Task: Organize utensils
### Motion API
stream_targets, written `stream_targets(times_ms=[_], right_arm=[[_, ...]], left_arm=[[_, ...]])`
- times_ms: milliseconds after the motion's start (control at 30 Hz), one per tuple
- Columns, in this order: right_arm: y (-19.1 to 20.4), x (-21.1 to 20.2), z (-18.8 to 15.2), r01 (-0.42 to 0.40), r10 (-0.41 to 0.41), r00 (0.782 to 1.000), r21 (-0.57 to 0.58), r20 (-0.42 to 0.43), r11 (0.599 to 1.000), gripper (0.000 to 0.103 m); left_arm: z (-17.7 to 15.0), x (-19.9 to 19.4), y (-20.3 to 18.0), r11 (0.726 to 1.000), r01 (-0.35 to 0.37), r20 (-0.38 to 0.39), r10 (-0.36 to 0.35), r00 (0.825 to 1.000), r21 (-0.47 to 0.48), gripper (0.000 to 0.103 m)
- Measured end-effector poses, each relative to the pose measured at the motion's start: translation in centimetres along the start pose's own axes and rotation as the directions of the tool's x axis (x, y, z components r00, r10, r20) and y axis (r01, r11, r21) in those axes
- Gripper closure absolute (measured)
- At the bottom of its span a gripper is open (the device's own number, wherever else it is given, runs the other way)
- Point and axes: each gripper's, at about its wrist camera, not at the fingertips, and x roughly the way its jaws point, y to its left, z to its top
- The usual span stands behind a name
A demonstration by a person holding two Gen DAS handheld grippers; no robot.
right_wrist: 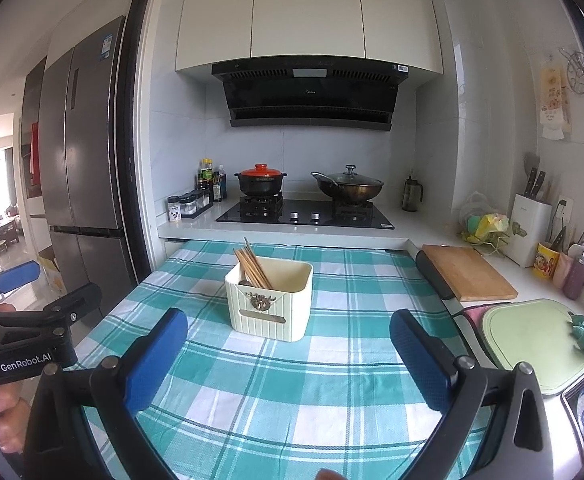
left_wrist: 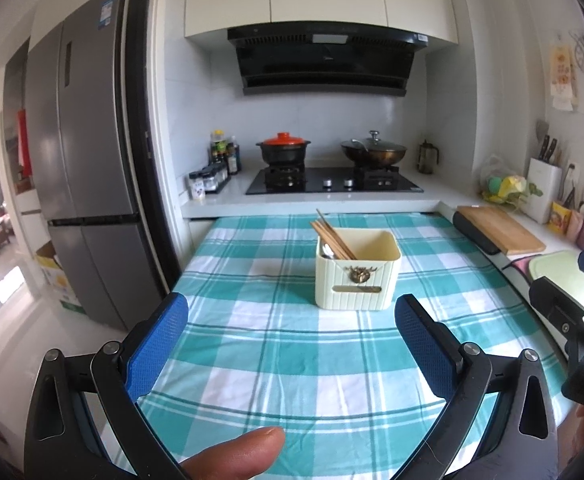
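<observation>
Left claw (left_wrist: pixel 292 344): both blue pads spread wide apart, nothing between them, held above the near part of the checked cloth and facing the holder.
Right claw (right_wrist: pixel 288 348): likewise spread wide and empty, hovering low over the cloth, holder ahead and slightly left of its centre line.
Utensil holder (left_wrist: pixel 358 276): a cream ribbed box with a small metal ornament on its front, standing upright on the surface well beyond both claws, touched by neither.
Chopsticks (left_wrist: pixel 332 236): a bundle of wooden sticks leaning in the holder's left rear corner, tips poking out above the rim.
Spoon (left_wrist: pixel 327 251): a metal one lies inside the holder beside the chopsticks, only partly visible; how many there are I cannot tell.
Surface (left_wrist: pixel 276 360): covered by a teal and white checked cloth; I see no loose utensils lying on it in either view.
Progress: by my judgement the sorting looks finished or nearly so, since every utensil in sight already sits in the holder.
Left to do: perhaps nothing; at most, straightening the leaning sticks.
Surroundings: a stove (right_wrist: pixel 304 212) with two pots stands behind.
</observation>
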Motion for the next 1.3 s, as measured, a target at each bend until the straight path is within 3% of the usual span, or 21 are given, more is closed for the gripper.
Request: stream_targets(times_ms=[700, 1300], right_arm=[[0.6, -0.8, 0.1, -0.011, 0.011, 1.0, -0.013, 0.008, 1.0, 0.0], [0.8, -1.2, 0.0, -0.015, 0.015, 1.0, -0.029, 0.01, 0.999, 0.0]], left_arm=[[0.1, -0.2, -0.1, 1.0, -0.024, -0.006, 0.024, 1.0, 0.008, 0.0], [-0.1, -0.3, 0.0, 1.0, 0.001, -0.024, -0.001, 1.0, -0.001, 0.0]])
